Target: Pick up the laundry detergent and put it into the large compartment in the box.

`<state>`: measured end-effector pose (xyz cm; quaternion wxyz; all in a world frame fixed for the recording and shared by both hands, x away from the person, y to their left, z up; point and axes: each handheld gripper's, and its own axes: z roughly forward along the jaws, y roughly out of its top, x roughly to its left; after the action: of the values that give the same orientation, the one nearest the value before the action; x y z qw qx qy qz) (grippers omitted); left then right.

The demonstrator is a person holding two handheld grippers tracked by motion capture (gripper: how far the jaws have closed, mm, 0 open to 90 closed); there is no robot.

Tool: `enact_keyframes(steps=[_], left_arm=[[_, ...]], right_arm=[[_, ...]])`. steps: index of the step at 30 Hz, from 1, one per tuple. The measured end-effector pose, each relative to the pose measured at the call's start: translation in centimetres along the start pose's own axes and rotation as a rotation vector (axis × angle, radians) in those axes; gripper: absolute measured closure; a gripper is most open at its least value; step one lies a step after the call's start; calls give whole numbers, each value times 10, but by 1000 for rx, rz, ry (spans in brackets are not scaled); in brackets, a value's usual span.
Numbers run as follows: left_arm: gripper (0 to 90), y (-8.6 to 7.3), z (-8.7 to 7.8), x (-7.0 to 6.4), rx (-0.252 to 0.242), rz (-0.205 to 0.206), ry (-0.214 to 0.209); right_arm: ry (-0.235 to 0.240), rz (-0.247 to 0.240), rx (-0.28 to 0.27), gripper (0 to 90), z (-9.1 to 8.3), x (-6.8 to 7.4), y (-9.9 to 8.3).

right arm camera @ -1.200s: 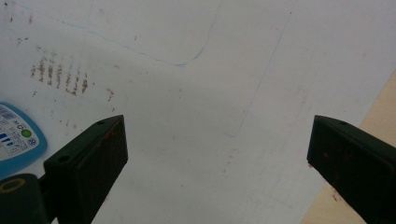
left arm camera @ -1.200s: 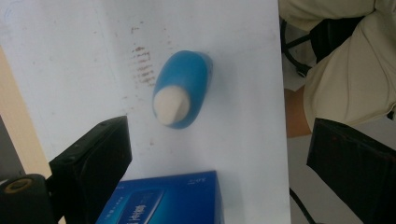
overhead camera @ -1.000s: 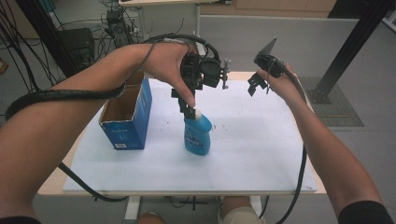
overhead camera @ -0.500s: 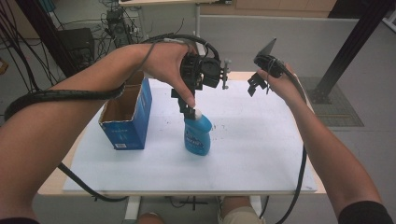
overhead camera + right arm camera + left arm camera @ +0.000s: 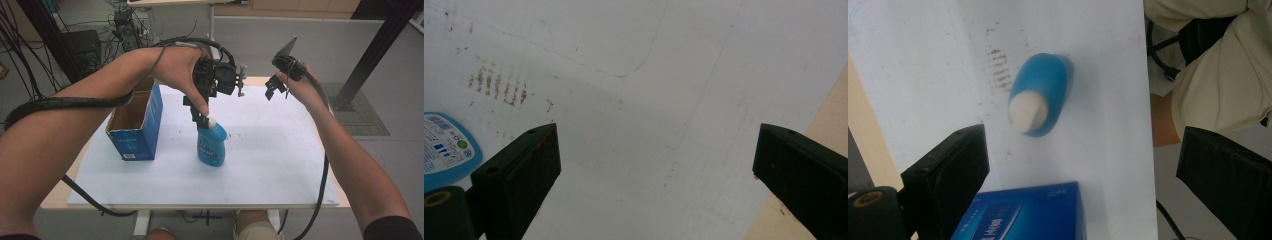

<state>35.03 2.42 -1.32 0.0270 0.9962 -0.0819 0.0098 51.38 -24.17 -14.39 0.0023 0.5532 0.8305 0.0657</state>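
A blue bottle (image 5: 211,146) with a white cap (image 5: 210,121) stands upright near the middle of the white tabletop. My left gripper (image 5: 200,116) hangs just above the cap, pointing down. In the left gripper view the bottle (image 5: 1040,100) is seen from above, lying beyond the wide-open jaws of my left gripper (image 5: 1083,150), which hold nothing. My right gripper (image 5: 274,87) is held in the air over the far right part of the table. Seen from its own camera, my right gripper (image 5: 656,137) is open over the bare sheet, with the bottle's label (image 5: 444,150) at the left edge.
A blue cardboard box (image 5: 135,122) with its top open stands left of the bottle, its near face also in the left gripper view (image 5: 1023,212). The white sheet (image 5: 280,160) has brown smudges (image 5: 499,87). The person's legs are at the table's near edge.
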Motion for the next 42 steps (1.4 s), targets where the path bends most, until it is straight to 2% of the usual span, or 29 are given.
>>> enact_keyframes(steps=[16,30,42], left_arm=[[70,0,1,0,-2,3,-3],[71,0,4,2,6,3,1],[71,0,17,11,11,-2,-1]], right_arm=[[7,-1,-18,53,-11,-1,-3],[7,-5,-4,53,-8,1,-1],[10,-4,-6,53,-10,0,-3]])
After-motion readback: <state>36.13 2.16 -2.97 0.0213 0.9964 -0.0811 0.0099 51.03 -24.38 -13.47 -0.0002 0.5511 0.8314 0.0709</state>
